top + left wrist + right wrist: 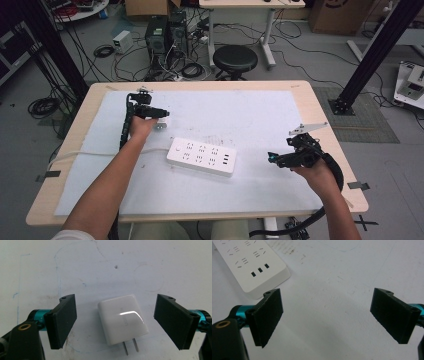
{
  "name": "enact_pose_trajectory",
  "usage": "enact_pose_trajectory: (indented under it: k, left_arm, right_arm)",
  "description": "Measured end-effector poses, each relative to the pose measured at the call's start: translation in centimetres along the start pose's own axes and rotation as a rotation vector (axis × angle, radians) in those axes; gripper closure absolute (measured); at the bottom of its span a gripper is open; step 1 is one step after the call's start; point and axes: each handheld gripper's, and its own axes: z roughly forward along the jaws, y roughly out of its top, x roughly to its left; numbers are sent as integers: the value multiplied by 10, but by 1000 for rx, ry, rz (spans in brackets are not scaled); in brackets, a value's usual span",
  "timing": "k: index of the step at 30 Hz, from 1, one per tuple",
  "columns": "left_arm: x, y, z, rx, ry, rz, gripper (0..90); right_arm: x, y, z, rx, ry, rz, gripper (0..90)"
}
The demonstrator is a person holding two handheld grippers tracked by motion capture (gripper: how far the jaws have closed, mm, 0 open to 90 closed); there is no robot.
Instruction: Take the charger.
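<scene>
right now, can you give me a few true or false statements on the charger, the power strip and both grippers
1. The left gripper is open, its jaws on either side of the white charger. True.
2. The charger is plugged into the power strip. False: it lies loose on the white mat, prongs bare.
3. The right gripper holds the power strip. False: it is open with nothing between its jaws.
4. The power strip lies between the two hands. True.
</scene>
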Motion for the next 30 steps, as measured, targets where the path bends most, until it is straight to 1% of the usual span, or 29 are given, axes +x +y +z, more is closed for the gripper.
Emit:
enact_pose_trajectory:
  k: [1, 3, 8, 11, 13, 14, 18, 20, 24, 27, 28, 30]
  left_arm:
    - [0, -1, 3, 10, -1, 10, 185]
    - [-2, -2, 7, 22, 19, 24, 185]
    - [-3, -5, 18, 48, 25, 21, 185]
    - [-4, -7, 23, 70, 13, 12, 185]
    - [-5, -8, 26, 82, 12, 14, 187]
    - [-5, -9, 27, 86, 14, 16, 193]
    - [-4, -10, 29, 89, 14, -1, 208]
    - [-5, -10, 29, 95, 16, 7, 211]
    - [-5, -10, 29, 95, 15, 5, 229]
    - [-5, -9, 28, 94, 9, 7, 270]
    - [-5, -9, 27, 92, -3, 10, 305]
    - [-5, -9, 26, 97, -8, 15, 334]
  right_arm:
    - [0, 0, 0, 1, -2, 3, 113]
    - [-1, -1, 1, 2, -5, 4, 113]
    - [-2, -1, 2, 7, -6, 13, 113]
    - [-2, -1, 3, 11, -8, 11, 113]
    - [-2, -1, 4, 11, -10, 12, 113]
    - [-2, -2, 4, 13, -9, 14, 113]
    - [-2, -3, 5, 19, -9, 17, 113]
    - [-3, -3, 5, 14, -9, 16, 113]
    - [-3, -3, 5, 16, -10, 14, 113]
    - [-3, -3, 5, 14, -11, 16, 113]
    - [-3, -3, 6, 16, -13, 20, 113]
    - [-4, -3, 6, 13, -14, 14, 113]
